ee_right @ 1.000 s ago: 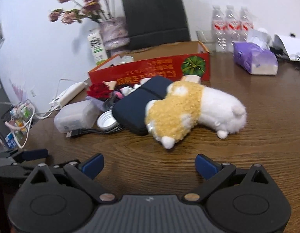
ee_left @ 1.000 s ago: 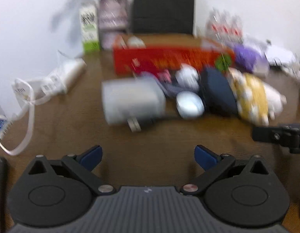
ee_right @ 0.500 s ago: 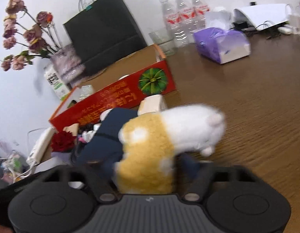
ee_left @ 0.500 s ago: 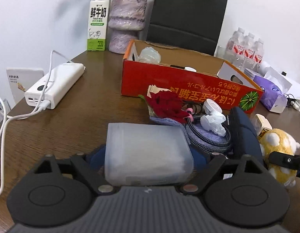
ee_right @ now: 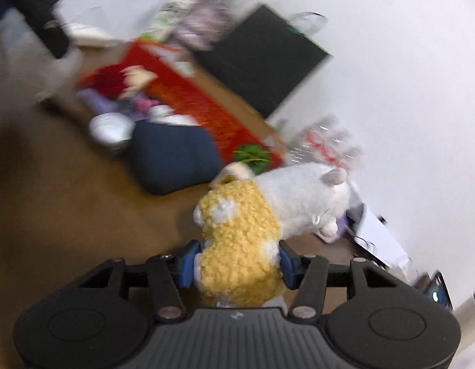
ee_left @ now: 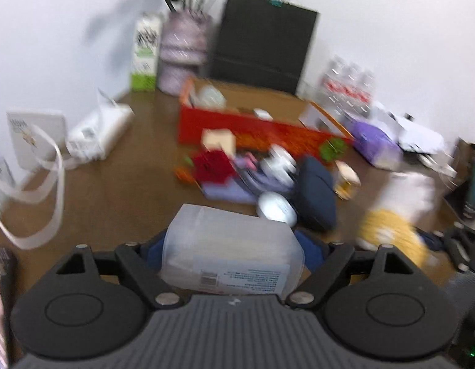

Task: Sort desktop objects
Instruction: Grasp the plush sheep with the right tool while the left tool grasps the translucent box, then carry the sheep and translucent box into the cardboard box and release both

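Mid-sort at a cluttered brown wooden desk [ee_left: 114, 203]: the left gripper [ee_left: 234, 252] is clamped across a frosted translucent plastic box [ee_left: 231, 255] with a printed label, its jaws having just narrowed onto the sides, the box filling the gap between the blue pads and apparently clear of the desktop, though blur leaves that uncertain. The box looks rigid and light but smooth-walled, so a squeeze low on its flat flanks seems the safest hold; a tilt could let it slide.

The right gripper [ee_right: 239, 263] pinches a yellow-and-white plush animal [ee_right: 262, 218] by its curly yellow body, the blue pads [ee_right: 188, 263] sunk into the pile, the white head hanging out toward two o'clock. Soft and weightless-looking, it should tolerate a firm pinch, though a floppy end may swing.

From the left wrist, the red open cardboard carton [ee_left: 255, 126], the likely destination, sits at twelve o'clock beyond a heap of small items; a dark blue padded pouch [ee_left: 315, 196] lies at one o'clock.
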A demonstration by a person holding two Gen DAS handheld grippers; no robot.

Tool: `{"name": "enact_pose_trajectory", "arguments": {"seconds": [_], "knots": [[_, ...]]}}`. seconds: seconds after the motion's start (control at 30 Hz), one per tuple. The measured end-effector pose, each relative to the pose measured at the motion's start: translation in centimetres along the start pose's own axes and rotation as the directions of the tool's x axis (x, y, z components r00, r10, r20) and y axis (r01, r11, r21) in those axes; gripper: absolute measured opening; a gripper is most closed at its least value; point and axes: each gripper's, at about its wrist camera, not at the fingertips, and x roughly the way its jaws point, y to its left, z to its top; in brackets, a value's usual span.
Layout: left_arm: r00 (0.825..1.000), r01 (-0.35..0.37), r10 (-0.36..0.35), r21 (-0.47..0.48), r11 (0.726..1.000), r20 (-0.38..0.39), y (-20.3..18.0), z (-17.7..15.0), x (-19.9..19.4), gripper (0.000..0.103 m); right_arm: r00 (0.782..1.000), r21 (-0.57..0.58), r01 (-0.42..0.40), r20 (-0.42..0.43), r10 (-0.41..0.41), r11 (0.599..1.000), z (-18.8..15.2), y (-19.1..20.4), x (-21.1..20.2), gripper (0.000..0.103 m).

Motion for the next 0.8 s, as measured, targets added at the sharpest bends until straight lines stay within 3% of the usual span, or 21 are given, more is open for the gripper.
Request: {"name": "enact_pose_trajectory", "arguments": {"seconds": [0.1,0.17,0.23,0.3,0.37,0.43,0.5,0.6,0.67,0.8], "knots": [[0.999,0.001,0.000,0.026,1.000,-0.046,-0.9,-2.0,0.0,0.086,0.999,-0.011,-0.034,0.024,0.034,0.999,-0.3,1.3,-1.7,0.062],[0.998,0.010,-0.007,0.039,0.999,-0.055,-1.1,-2.6,-0.2,0.086,0.997,0.002,-0.067,0.041,0.067,0.998,-0.4,1.6,-2.6,0.079],[0.999,0.017,-0.014,0.051,0.999,-0.053,-1.2,-2.9,-0.4,0.086,0.989,0.056,-0.136,0.060,0.133,0.989,-0.7,1.1,-3.5,0.088],[0.999,0.010,-0.007,0.071,0.997,-0.048,-1.4,-3.2,-0.4,0.086,0.973,0.165,-0.227,0.079,0.217,0.960,-0.8,-0.5,-4.0,0.089],[0.999,0.008,-0.004,0.095,0.995,-0.040,-1.6,-3.3,-0.1,0.086,0.945,0.305,-0.326,0.095,0.312,0.895,-1.1,-2.7,-3.8,0.089],[0.999,0.004,0.000,0.100,0.995,-0.041,-1.6,-3.3,0.2,0.086,0.909,0.465,-0.407,0.122,0.398,0.787,-1.9,-5.3,-3.3,0.089],[0.999,0.012,-0.008,0.101,0.995,-0.039,-1.6,-3.3,0.2,0.086,0.879,0.642,-0.433,0.146,0.453,0.633,-3.2,-8.1,-2.0,0.089],[0.999,0.025,-0.020,0.120,0.993,-0.038,-1.8,-3.1,0.5,0.086,0.839,0.842,-0.400,0.178,0.513,0.362,-6.2,-11.6,0.2,0.087],[0.999,0.027,-0.022,0.132,0.991,-0.044,-2.0,-2.9,0.9,0.087,0.819,0.904,-0.362,0.192,0.541,0.227,-8.2,-12.8,0.6,0.085],[0.997,0.027,-0.017,0.137,0.990,-0.075,-2.1,-2.8,2.5,0.087,0.854,0.964,-0.250,0.177,0.490,0.087,-10.3,-13.5,1.9,0.087]]}}
